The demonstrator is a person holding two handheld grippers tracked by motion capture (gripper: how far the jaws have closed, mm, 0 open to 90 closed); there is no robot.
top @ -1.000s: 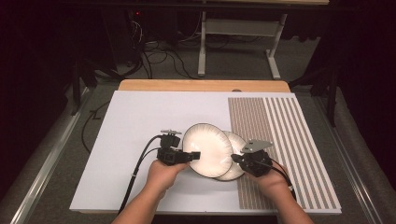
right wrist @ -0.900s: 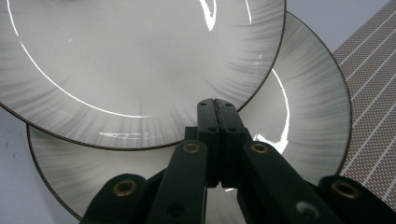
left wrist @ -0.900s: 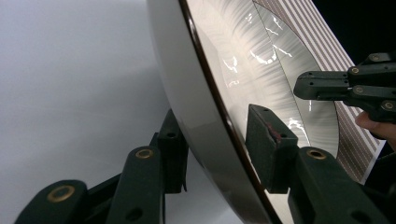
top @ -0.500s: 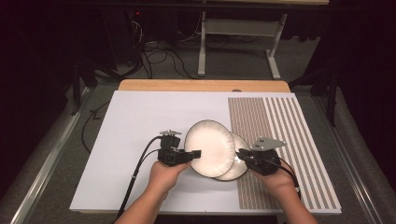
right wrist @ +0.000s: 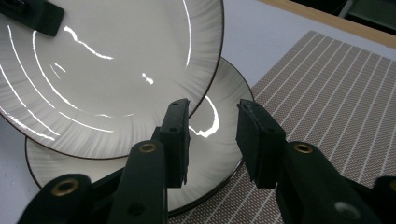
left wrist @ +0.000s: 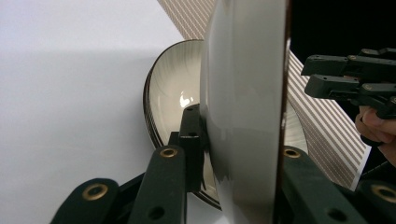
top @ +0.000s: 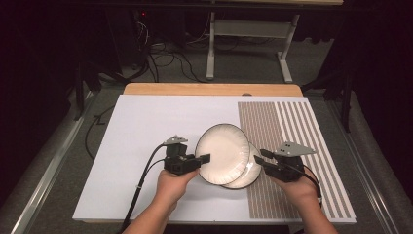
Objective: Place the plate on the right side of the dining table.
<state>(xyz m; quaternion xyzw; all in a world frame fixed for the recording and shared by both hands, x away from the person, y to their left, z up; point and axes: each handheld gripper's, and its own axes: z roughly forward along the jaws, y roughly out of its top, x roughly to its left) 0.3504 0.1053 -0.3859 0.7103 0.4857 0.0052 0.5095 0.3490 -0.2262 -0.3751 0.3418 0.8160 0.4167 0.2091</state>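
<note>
Nearest the camera in the high view, two forearms enter from the lower edge, each hand holding a claw. The left claw is pinching the near-left rim of the upper plate; in the left gripper view this plate stands edge-on between the two jaws, one jaw pressed against its underside and the other against its face. The upper plate is raised and tilted, its white face with a thin dark rim turned toward the camera.

The right claw is spread, with nothing between its jaws; in the right gripper view the claw hovers just above the right edge of the lower plate, apparently without touching it, though the gap is hard to judge. The lower plate lies flat, partly on the white tabletop and partly on the striped mat, and the upper plate overlaps its left part.

Beyond the plates, the mat covers the right part of the tabletop, and a wooden strip runs along the far edge. Farther off, cables lie on the floor beside a metal frame.
</note>
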